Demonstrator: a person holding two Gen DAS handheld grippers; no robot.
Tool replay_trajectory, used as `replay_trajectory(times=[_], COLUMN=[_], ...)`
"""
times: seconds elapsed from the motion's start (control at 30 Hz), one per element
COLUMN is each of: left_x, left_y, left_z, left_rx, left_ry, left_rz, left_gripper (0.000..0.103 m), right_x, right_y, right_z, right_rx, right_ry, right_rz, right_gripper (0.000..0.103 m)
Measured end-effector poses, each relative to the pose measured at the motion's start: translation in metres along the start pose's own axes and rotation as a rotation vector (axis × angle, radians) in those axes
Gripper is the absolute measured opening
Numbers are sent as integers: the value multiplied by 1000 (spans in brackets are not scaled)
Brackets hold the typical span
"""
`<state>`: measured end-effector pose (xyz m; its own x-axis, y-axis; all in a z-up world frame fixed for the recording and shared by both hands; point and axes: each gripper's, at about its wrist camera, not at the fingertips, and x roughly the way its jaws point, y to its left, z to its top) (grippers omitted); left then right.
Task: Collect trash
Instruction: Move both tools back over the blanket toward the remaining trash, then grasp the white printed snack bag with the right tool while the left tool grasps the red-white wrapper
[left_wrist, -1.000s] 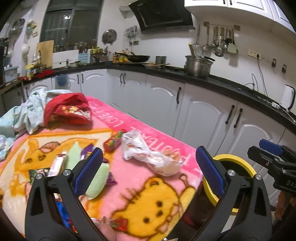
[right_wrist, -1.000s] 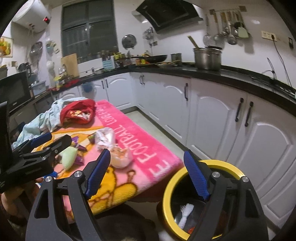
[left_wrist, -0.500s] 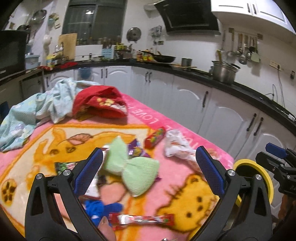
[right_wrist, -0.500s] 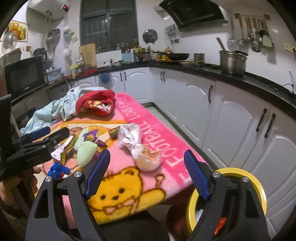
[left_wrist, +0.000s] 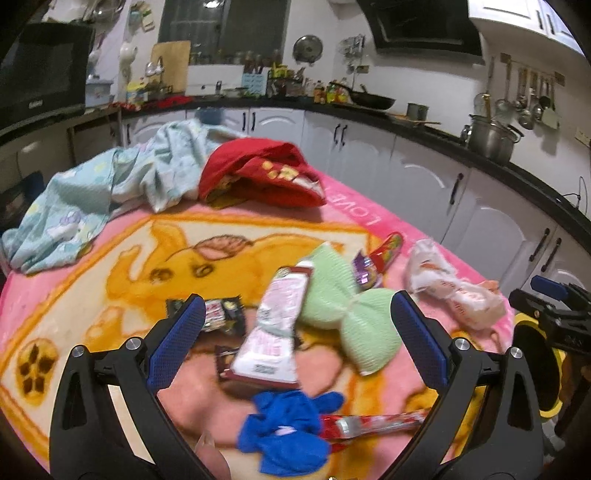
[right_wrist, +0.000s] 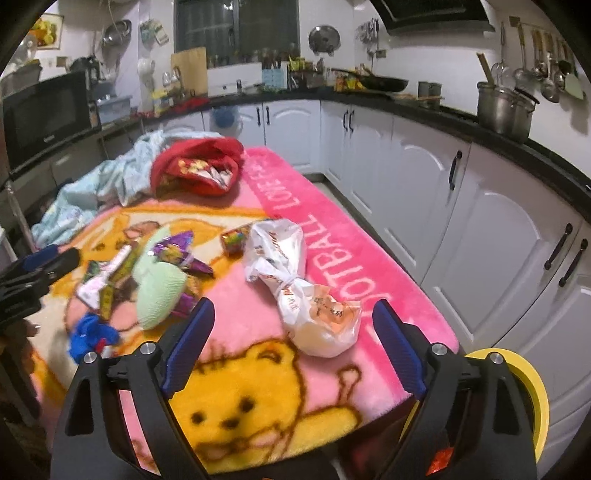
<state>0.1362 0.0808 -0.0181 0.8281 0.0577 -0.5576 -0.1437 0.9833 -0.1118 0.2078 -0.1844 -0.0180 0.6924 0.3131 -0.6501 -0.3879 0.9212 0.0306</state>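
Your left gripper (left_wrist: 295, 336) hangs with its blue-padded jaws spread wide and nothing between them, above the pink cartoon-print fleece blanket (left_wrist: 110, 266) that covers the table. Framed between its fingers is a pink-and-white flat snack wrapper (left_wrist: 277, 325), lying partly over a pale green knitted bow-shaped cloth (left_wrist: 354, 317). Nearer to you lies a crumpled blue cloth (left_wrist: 288, 432), with a long red foil wrapper (left_wrist: 373, 424) touching its right side. A small dark snack packet (left_wrist: 221, 314) sits to the left of the pink wrapper, and a purple foil wrapper (left_wrist: 365, 273) and a short red candy packet (left_wrist: 388, 247) lie beyond the green cloth.

Your right gripper (right_wrist: 291, 350) is also spread open and holds nothing. It hovers over the near right part of the blanket, just in front of a knotted white plastic bag with orange print (right_wrist: 295, 280), which lies well to the right of the wrapper cluster. The yellow-rimmed trash bin (right_wrist: 532, 391) stands on the floor off the blanket's near right corner, partly hidden behind the gripper's right finger.

At the far end a bunched red garment (right_wrist: 199, 166) rests beside a rumpled light blue patterned cloth (left_wrist: 92, 199). White cabinets (right_wrist: 424, 177) under a black countertop curve along the right
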Motion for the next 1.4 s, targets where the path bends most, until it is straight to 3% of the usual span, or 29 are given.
replay_trajectory(times=[0.37,0.63,0.7,1.03,1.4], left_x=[36,57,60,66,55], left_y=[24,15,15,20,22], left_z=[-9,-19,-21,-26,-22], left_rx=[-18,25,20,7,-16], left_ry=[126,201,215,256,223], left_rz=[-29,-41,-41,-22,-41], left_gripper=[91,73,71,39,37], right_x=[59,84,88,92,75], right_y=[-12,-16,-16,-14,-2], right_z=[7,4,4,-4,-8], right_rx=[-26,-11,1,-4,-31], right_ry=[94,140,147,161,144], right_rz=[-30,-11,-4,43,66], right_gripper=[86,86,84,56,42])
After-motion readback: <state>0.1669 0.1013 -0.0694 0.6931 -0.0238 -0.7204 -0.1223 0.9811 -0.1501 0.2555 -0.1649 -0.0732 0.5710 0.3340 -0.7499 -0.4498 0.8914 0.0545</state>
